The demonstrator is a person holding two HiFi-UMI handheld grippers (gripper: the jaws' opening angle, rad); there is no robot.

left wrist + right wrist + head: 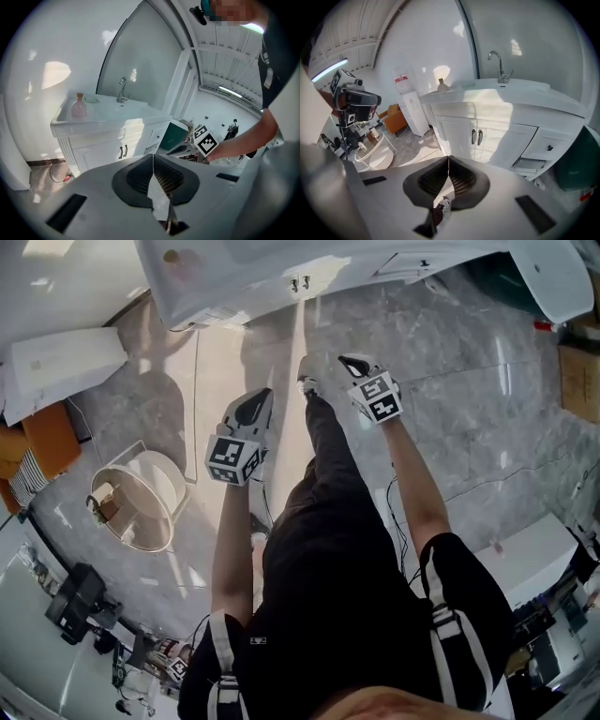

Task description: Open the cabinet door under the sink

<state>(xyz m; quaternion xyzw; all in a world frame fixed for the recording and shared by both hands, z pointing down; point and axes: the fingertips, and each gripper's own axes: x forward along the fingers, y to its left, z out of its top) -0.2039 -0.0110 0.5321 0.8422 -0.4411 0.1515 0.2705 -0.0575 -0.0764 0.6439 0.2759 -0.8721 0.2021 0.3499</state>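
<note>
The white sink cabinet (309,268) stands ahead of me with both doors closed. Its two dark handles (476,137) sit side by side at the middle seam, and they also show in the left gripper view as the handles (123,152) and in the head view as the handles (300,283). My left gripper (266,393) is shut and empty, well short of the cabinet. My right gripper (345,359) is also shut and empty; it is nearer the doors but apart from them. In the gripper views the left gripper (153,155) and the right gripper (449,157) each have their jaws closed tip to tip.
A faucet (122,89) and a pink bottle (78,106) stand on the sink top. A round white side table (141,498) and an orange chair (47,442) are at my left. A green bin (576,159) sits right of the cabinet. Cables cross the grey floor (469,427).
</note>
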